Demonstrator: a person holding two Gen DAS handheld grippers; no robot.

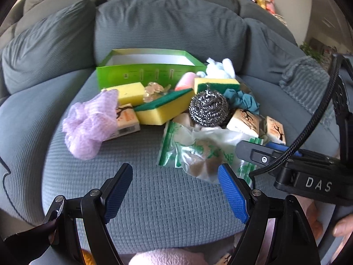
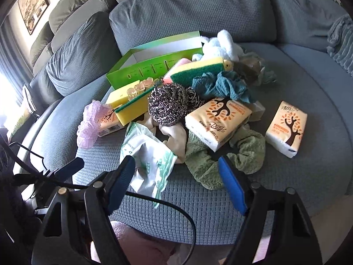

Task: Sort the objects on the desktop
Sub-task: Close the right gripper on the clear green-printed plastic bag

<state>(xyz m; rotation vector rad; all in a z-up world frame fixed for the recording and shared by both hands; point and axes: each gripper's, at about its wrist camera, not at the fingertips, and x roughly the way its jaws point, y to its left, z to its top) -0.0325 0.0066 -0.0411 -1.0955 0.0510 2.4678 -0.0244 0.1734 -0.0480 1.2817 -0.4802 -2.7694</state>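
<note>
A grey sofa seat cushion (image 2: 220, 198) carries the whole heap, with back cushions (image 1: 167, 28) rising at 12 o'clock. At the 12 o'clock edge of the pile stands an open green box (image 1: 150, 70), its white inside showing. At 6 o'clock in the right wrist view lies a green towel (image 2: 205, 167), crumpled beneath a tissue pack (image 2: 218, 121); a second tissue pack (image 2: 286, 128) lies apart at 3 o'clock, flat on the cushion. A clear plastic bag with green print (image 1: 198, 152) spreads at 5 o'clock of the steel scourer, and a lilac mesh cloth (image 1: 90, 123) slumps at the pile's 9 o'clock, touching a third tissue pack (image 1: 128, 119). A yellow sponge with green pad (image 1: 163, 110) leans tilted in the middle, another yellow sponge (image 1: 130, 92) behind it at 10 o'clock, and a third (image 1: 216, 84) at 1 o'clock. A teal cloth (image 2: 222, 86) bunches at 2 o'clock of the steel scourer (image 1: 208, 108), which sits on top of the heap's centre. A white-blue plush cloth (image 1: 220, 68) lies just beside the box's right end. The left gripper (image 1: 175, 190) hangs over bare cushion at 6 o'clock, its fingers (image 1: 231, 196) spread wide and holding nothing. The right gripper (image 2: 176, 178) has its fingers (image 2: 231, 187) parted too, empty, with the bag and towel between their tips.
</note>
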